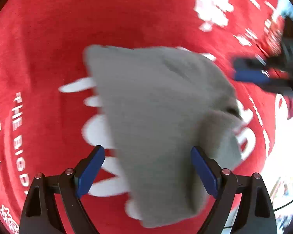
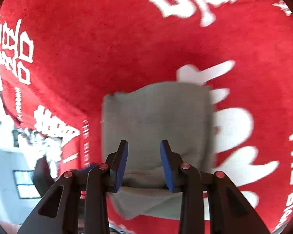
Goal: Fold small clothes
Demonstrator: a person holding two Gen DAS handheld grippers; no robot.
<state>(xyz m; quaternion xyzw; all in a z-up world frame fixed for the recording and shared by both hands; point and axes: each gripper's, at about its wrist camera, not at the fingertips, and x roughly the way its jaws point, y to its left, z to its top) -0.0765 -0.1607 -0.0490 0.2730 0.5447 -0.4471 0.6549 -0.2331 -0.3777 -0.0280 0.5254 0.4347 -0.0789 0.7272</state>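
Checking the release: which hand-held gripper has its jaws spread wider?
The left hand-held gripper: its pads stand far apart over the grey cloth; the right hand-held gripper is narrower.

Both views are bright and evenly lit, the red cloth (image 1: pixel 72 29) strongly saturated. Fisheye distortion bends everything toward dark, vignetted corners. Motion blur smears the white lettering (image 1: pixel 17 120) and the grey garment (image 1: pixel 156 117) in the left wrist view; the right wrist view is sharper, blurred mainly at its right side. Blown-out white glare sits at the lower edges, and a soft shadow lies beyond the garment.
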